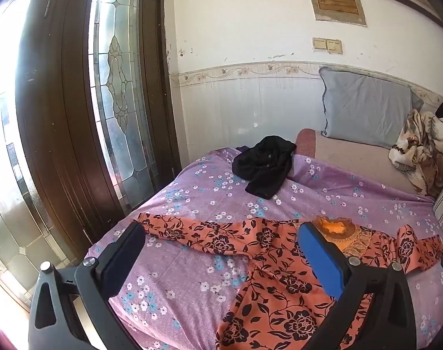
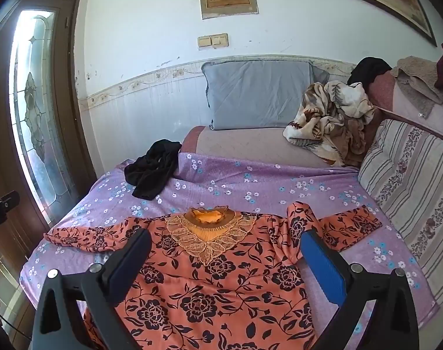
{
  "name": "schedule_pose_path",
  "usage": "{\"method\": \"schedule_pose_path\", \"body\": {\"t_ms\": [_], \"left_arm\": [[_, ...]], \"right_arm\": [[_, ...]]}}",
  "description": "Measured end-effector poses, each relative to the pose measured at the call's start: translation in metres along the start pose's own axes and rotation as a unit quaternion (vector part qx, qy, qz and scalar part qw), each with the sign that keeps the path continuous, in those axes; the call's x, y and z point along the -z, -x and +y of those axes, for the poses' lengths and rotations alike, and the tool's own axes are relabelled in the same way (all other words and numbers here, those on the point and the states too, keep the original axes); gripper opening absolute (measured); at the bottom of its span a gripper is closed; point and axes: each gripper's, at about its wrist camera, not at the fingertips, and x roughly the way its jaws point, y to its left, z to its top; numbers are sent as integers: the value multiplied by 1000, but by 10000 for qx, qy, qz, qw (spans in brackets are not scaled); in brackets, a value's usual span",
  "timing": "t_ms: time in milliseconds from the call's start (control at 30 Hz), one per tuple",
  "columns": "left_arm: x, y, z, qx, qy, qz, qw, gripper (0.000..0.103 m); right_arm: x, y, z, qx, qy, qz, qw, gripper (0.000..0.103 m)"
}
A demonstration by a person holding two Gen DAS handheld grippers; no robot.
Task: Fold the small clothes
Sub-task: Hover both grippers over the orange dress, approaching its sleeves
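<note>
A brown door with leaded glass (image 1: pixel 116 93) stands at the far left beside the bed, whose purple flowered sheet (image 2: pixel 250 180) carries a crumpled black garment (image 2: pixel 153 169) toward its far left corner. The orange floral top (image 2: pixel 209 285) lies spread flat on the near part of the sheet, neckline away and sleeves out to either side. The left tool (image 1: pixel 221 250) and right tool (image 2: pixel 226 259) both hover above it with jaws spread wide, gripping nothing, and a striped cushion (image 2: pixel 411 192) lies at the right
</note>
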Motion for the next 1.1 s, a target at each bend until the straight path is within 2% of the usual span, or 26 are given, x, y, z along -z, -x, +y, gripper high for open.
{"method": "schedule_pose_path", "body": {"t_ms": [367,567,867,1100], "left_arm": [[-3,-16,-22,40,-104,66,9999,103],[-4,-32,-40,64,-158,40,9998,103],[5,-58,-73,90,-314,231,9992,103],[6,-61,-91,97,-441,213,9988,103]], "right_arm": [[0,-19,-12,16,-76,29,10000,103],[-4,-46,-18,35,-123,63,9999,103],[1,-91,-28,10,-191,207,9996,103],[-1,-96,-27,-248,-559,147,9980,103]]}}
